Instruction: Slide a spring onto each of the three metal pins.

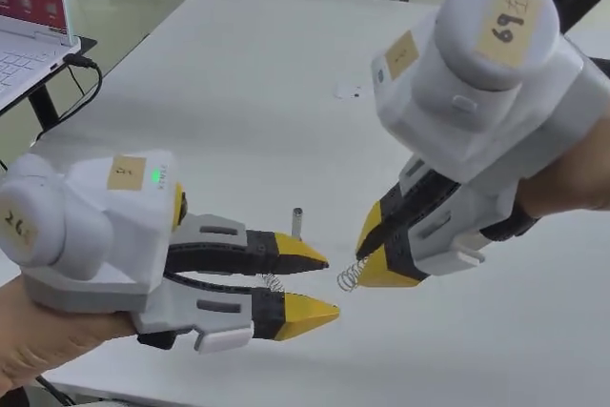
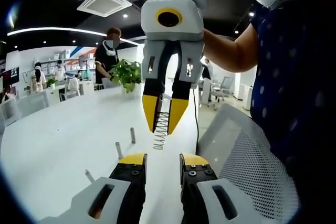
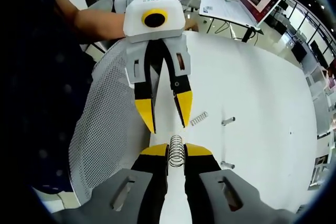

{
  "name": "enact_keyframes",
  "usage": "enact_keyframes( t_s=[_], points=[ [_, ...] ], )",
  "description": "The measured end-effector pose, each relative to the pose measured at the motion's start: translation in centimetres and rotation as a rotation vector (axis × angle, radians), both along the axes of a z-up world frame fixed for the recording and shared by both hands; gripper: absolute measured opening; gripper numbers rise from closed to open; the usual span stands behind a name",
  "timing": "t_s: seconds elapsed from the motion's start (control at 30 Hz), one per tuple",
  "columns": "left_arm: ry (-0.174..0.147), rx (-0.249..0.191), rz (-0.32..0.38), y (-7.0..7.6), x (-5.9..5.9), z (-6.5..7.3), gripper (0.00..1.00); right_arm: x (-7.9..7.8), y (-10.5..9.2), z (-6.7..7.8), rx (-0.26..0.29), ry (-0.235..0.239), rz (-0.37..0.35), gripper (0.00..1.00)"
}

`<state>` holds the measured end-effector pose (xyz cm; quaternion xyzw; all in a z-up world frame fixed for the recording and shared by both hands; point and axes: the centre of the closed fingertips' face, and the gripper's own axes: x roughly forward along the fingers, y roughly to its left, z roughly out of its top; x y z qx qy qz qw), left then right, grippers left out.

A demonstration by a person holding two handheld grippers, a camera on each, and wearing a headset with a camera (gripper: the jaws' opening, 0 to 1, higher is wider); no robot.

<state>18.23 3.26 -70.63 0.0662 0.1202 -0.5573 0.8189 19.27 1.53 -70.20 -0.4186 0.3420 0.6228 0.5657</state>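
Observation:
My right gripper [image 1: 367, 260] is shut on a small wire spring [image 1: 350, 275], which hangs from its yellow tips just above the white table [image 1: 238, 92]. My left gripper [image 1: 329, 287] faces it, open, with a second spring [image 1: 272, 281] lying on the table between its jaws. One metal pin [image 1: 296, 222] stands upright just behind both tips. In the left gripper view three pins [image 2: 132, 135] [image 2: 118, 149] [image 2: 89, 176] stand in a row left of the held spring [image 2: 160, 136]. In the right gripper view the held spring [image 3: 177, 150] sits between my jaws and the loose spring [image 3: 199, 118] lies near two pins [image 3: 228, 121] [image 3: 226, 164].
An open laptop [image 1: 29, 16] with a black cable [image 1: 86, 78] sits off the table's left side. A white mesh chair [image 3: 105, 124] stands at the near table edge. A small tag [image 1: 351, 92] lies mid-table. People and a potted plant [image 2: 126, 72] are far behind.

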Motion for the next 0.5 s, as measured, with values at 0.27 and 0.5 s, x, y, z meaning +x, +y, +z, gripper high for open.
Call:
enact_keyframes(
  t_s=[0.27, 0.5],
  points=[
    [0.014, 0.017, 0.052, 1.4, 0.4, -0.8, 0.29, 4.0, -3.0, 0.7, -0.036, -0.025, -0.101, 0.08],
    [0.025, 0.030, 0.108, 2.5, 1.0, -1.4, 0.41, 6.5, -4.4, 0.7, -0.047, -0.045, -0.164, 0.08]
  ],
)
